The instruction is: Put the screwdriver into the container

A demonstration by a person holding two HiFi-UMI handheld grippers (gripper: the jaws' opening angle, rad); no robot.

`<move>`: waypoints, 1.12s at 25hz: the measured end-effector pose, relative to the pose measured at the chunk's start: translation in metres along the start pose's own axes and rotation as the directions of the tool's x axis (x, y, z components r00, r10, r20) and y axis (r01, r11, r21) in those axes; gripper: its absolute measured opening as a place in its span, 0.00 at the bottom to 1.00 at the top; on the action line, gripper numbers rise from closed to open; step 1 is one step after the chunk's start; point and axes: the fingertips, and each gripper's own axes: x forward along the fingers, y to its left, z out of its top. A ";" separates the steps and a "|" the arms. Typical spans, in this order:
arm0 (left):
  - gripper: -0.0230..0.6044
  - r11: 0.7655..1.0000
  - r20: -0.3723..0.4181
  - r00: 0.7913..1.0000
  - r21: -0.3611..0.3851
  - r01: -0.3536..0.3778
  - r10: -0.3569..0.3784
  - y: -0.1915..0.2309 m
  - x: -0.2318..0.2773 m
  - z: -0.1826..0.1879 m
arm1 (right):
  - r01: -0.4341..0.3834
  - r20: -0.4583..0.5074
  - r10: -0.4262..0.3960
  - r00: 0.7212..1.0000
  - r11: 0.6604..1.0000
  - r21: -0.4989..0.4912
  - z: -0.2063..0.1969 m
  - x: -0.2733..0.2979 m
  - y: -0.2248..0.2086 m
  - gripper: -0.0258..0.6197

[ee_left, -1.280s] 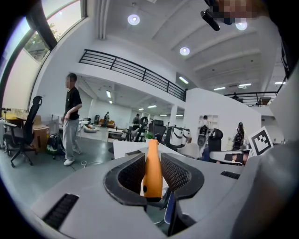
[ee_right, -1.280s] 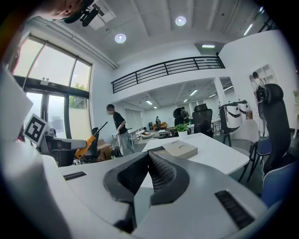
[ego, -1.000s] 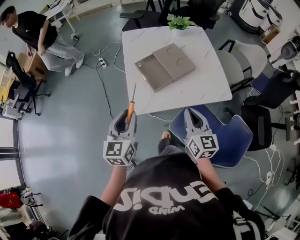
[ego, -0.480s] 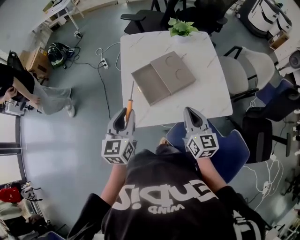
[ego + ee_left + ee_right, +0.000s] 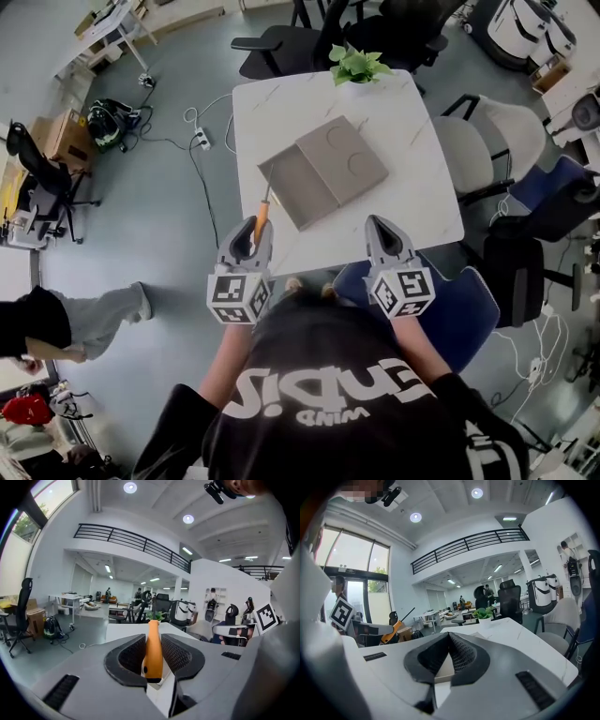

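While the left gripper (image 5: pixel 251 234) clamps the screwdriver (image 5: pixel 263 208) handle, the right gripper (image 5: pixel 382 230) is pinched together empty, container (image 5: pixel 323 172) ahead of both.

Left gripper (image 5: pixel 255 231) hides the screwdriver (image 5: pixel 264 208) handle's base

Operator in a black short-sleeved T-shirt (image 5: pixel 328 366) with white lettering.
Left gripper (image 5: pixel 255 228), right gripper (image 5: pixel 379 225): grey housings, black ribbed pads (image 5: pixel 175 654), black-and-white marker cube (image 5: pixel 238 300) on each.

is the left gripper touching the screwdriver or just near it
Touching. In the left gripper view, the jaws of the left gripper press both sides of the screwdriver handle.
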 end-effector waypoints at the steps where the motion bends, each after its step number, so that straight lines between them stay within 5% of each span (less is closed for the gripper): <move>1: 0.22 1.000 -0.007 1.000 0.002 0.004 -0.004 0.003 0.007 0.000 | 0.006 0.002 -0.006 1.000 1.000 -0.001 0.001 0.003 -0.002 0.06; 17: 0.22 0.994 -0.186 0.978 -0.083 0.077 -0.091 0.020 0.102 -0.045 | 0.017 0.004 -0.017 1.000 1.000 -0.011 0.004 0.038 -0.002 0.06; 28: 0.22 0.982 -0.306 0.948 -0.187 0.025 -0.083 0.028 0.137 -0.082 | 0.033 -0.010 -0.033 0.999 0.999 -0.009 0.000 0.039 -0.010 0.06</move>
